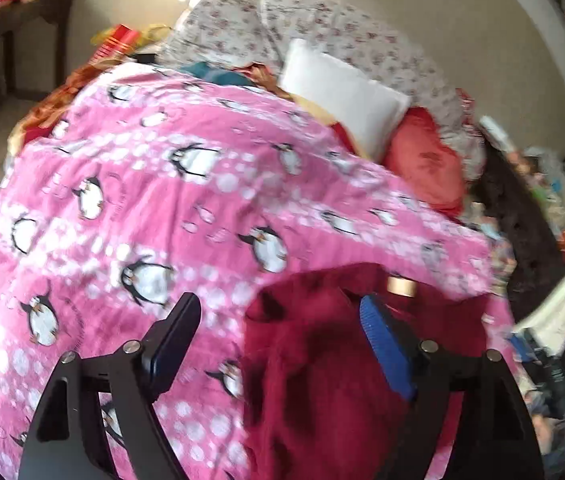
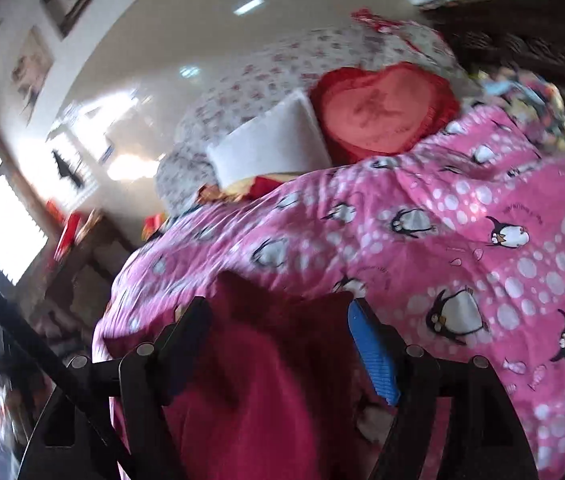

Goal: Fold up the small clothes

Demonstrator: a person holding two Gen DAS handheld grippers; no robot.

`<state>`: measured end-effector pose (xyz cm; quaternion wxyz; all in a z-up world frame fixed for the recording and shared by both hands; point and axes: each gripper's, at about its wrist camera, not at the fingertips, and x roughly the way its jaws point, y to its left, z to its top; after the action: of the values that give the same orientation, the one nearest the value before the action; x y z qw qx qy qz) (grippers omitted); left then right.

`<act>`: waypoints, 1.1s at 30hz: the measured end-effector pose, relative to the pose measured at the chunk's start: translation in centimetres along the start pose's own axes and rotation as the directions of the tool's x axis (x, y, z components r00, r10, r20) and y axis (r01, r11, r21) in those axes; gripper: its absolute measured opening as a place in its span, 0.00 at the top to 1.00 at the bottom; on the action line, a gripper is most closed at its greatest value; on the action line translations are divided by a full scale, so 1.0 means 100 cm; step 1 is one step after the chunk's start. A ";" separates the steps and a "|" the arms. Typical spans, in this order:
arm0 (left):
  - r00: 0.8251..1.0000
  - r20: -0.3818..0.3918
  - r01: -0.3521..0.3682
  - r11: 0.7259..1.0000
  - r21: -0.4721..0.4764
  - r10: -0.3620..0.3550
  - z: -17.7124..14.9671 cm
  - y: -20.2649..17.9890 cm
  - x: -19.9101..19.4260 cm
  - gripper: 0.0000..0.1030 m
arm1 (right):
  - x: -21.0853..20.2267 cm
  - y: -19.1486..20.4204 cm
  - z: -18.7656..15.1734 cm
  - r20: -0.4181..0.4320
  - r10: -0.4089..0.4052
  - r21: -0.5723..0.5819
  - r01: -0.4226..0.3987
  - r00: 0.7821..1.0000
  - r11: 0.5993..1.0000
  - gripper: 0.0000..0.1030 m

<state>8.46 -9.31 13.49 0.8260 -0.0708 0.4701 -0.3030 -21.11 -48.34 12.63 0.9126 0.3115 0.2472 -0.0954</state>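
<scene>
A dark red garment (image 1: 322,360) lies crumpled on a pink blanket printed with penguins (image 1: 142,200); a small tan tag shows near its far edge. My left gripper (image 1: 278,304) hovers over its left part with the jaws wide apart, nothing pressed between the pads. In the right wrist view the same red garment (image 2: 262,380) spreads beneath my right gripper (image 2: 278,306), which also stands open above the cloth. The blanket (image 2: 482,240) stretches away to the right. Both views are blurred.
A white pillow (image 1: 342,92), a red heart-shaped cushion (image 2: 382,108) and floral bedding (image 1: 242,28) lie at the far end of the bed. Cluttered items (image 1: 554,220) crowd the right side; a dark table (image 1: 22,20) stands at the left.
</scene>
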 end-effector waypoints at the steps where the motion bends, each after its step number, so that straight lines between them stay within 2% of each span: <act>1: 1.000 -0.011 0.008 1.000 0.000 -0.008 -0.004 -0.001 -0.003 0.21 | -0.002 0.006 -0.005 -0.011 0.011 -0.025 -0.011 1.000 1.000 0.25; 3: 1.000 -0.015 -0.009 1.000 0.022 0.009 -0.014 -0.007 -0.003 0.21 | 0.002 0.022 -0.015 -0.062 0.028 -0.094 -0.033 0.998 0.995 0.25; 5: 0.999 -0.050 -0.011 0.998 0.063 0.014 -0.026 -0.020 0.011 0.21 | 0.010 0.040 -0.024 -0.089 0.008 -0.172 -0.023 0.996 0.985 0.28; 8: 0.994 -0.108 -0.022 0.995 0.102 0.033 -0.038 -0.031 0.039 0.21 | 0.038 0.068 -0.034 -0.117 -0.037 -0.296 0.001 0.992 0.955 0.39; 9: 0.991 -0.121 -0.048 0.993 0.111 0.061 -0.041 -0.034 0.050 0.21 | 0.048 0.071 -0.035 -0.127 -0.059 -0.314 0.016 0.990 0.949 0.49; 10: 0.986 -0.132 -0.089 0.989 0.119 0.105 -0.042 -0.035 0.066 0.21 | 0.062 0.072 -0.035 -0.124 -0.103 -0.328 0.057 0.987 0.943 0.58; 13: 0.975 -0.128 -0.168 0.980 0.104 0.181 -0.035 -0.028 0.093 0.21 | 0.092 0.059 -0.026 -0.082 -0.221 -0.327 0.183 0.972 0.927 0.66; 15: 0.972 -0.125 -0.191 0.980 0.062 0.198 -0.024 -0.016 0.108 0.21 | 0.114 0.041 -0.018 -0.103 -0.274 -0.289 0.235 0.956 0.928 0.71; 17: 0.968 -0.141 -0.206 0.978 0.032 0.209 -0.017 -0.005 0.122 0.19 | 0.134 0.028 -0.016 -0.124 -0.319 -0.289 0.274 0.939 0.917 0.72; 19: 0.967 -0.160 -0.199 0.980 0.019 0.199 -0.016 0.001 0.129 0.19 | 0.141 0.024 -0.019 -0.117 -0.333 -0.287 0.289 0.936 0.913 0.72; 21: 0.968 -0.139 -0.208 0.977 0.038 0.211 -0.021 -0.003 0.122 0.19 | 0.137 0.029 -0.020 -0.097 -0.349 -0.313 0.304 0.932 0.900 0.72; 24: 0.964 -0.095 -0.242 0.967 0.080 0.249 -0.028 -0.014 0.100 0.19 | 0.121 0.038 -0.021 -0.085 -0.347 -0.325 0.304 0.934 0.896 0.70; 26: 0.967 -0.071 -0.239 0.966 0.096 0.246 -0.033 -0.020 0.082 0.19 | 0.101 0.043 -0.023 -0.084 -0.332 -0.324 0.289 0.940 0.901 0.67; 28: 0.972 -0.061 -0.220 0.969 0.114 0.228 -0.040 -0.024 0.065 0.19 | 0.078 0.049 -0.029 -0.081 -0.311 -0.325 0.270 0.947 0.907 0.54; 30: 0.974 -0.043 -0.216 0.966 0.138 0.224 -0.054 -0.030 0.050 0.19 | 0.058 0.053 -0.036 -0.072 -0.306 -0.338 0.266 0.949 0.903 0.46; 33: 0.976 -0.049 -0.201 0.965 0.171 0.212 -0.076 -0.038 0.040 0.19 | 0.038 0.058 -0.051 -0.077 -0.324 -0.376 0.273 0.943 0.885 0.46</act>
<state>2.08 -13.38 7.88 0.8400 0.0572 0.4755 -0.2551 -17.92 -40.72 10.19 0.9091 0.1031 0.3678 -0.1664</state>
